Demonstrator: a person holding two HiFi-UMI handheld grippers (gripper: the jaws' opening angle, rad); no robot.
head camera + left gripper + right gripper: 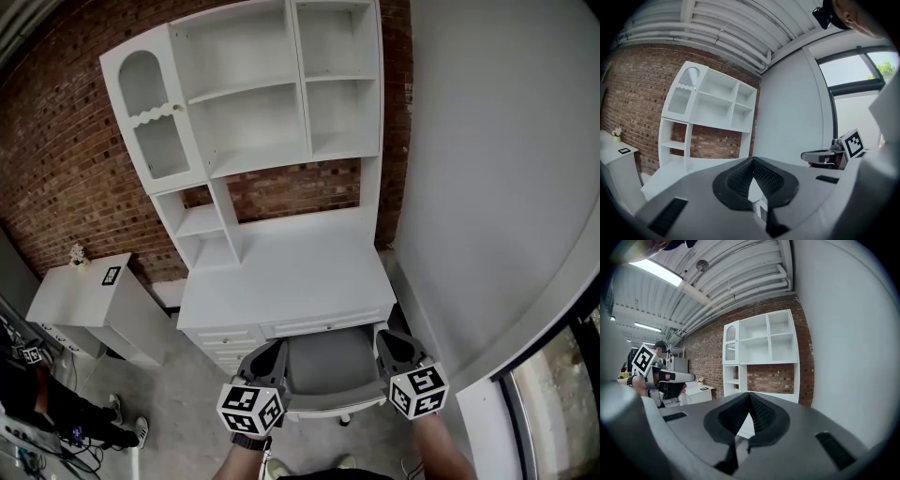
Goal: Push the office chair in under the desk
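Between my fingertips nothing is showing: left gripper [275, 349] and right gripper [388, 339] are both pressing their jaws together, hovering above the chair [328, 364], which is standing against the desk [281, 281] front. Probably heavy but free-rolling; I'm favouring pushing its rigid rear edge.

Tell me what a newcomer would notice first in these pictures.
The tall white desk with open shelves stands out against the red brick wall, in the middle of the head view. Just below it, a grey chair sits at the desk's front edge. The left gripper and right gripper flank the chair, both shut and empty.
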